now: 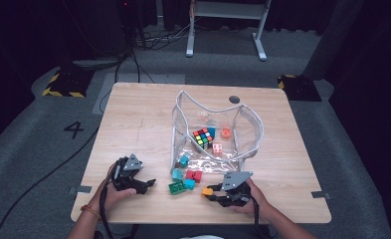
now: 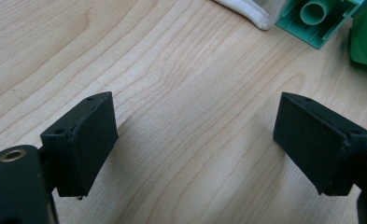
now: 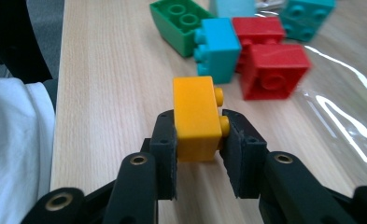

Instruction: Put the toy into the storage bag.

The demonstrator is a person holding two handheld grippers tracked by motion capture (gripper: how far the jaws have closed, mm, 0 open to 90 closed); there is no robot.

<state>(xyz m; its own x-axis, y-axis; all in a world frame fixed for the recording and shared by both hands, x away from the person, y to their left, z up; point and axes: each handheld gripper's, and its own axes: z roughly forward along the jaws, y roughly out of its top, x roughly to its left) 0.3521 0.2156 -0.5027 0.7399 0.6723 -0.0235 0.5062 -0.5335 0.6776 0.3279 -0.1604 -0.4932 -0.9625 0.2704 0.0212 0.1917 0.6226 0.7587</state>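
My right gripper (image 3: 199,135) is shut on an orange brick (image 3: 196,116), with its studs facing the right jaw. In the high view the right gripper (image 1: 210,193) holds the orange brick (image 1: 207,190) near the table's front edge, right of centre. Just beyond it lie a green brick (image 3: 179,23), a light blue brick (image 3: 216,46) and red bricks (image 3: 270,70). My left gripper (image 1: 150,183) rests at the front left, pointing toward the green brick (image 1: 175,187). Its jaws stand apart over bare wood, so the left gripper (image 2: 195,140) is open with nothing between them.
A clear plastic bag (image 1: 247,124) with a white rim lies open mid-table. It holds a colour cube (image 1: 202,138) and small orange pieces (image 1: 226,132). Teal bricks (image 1: 177,174) sit at its mouth. The wooden table (image 1: 133,114) has bare room on its left half.
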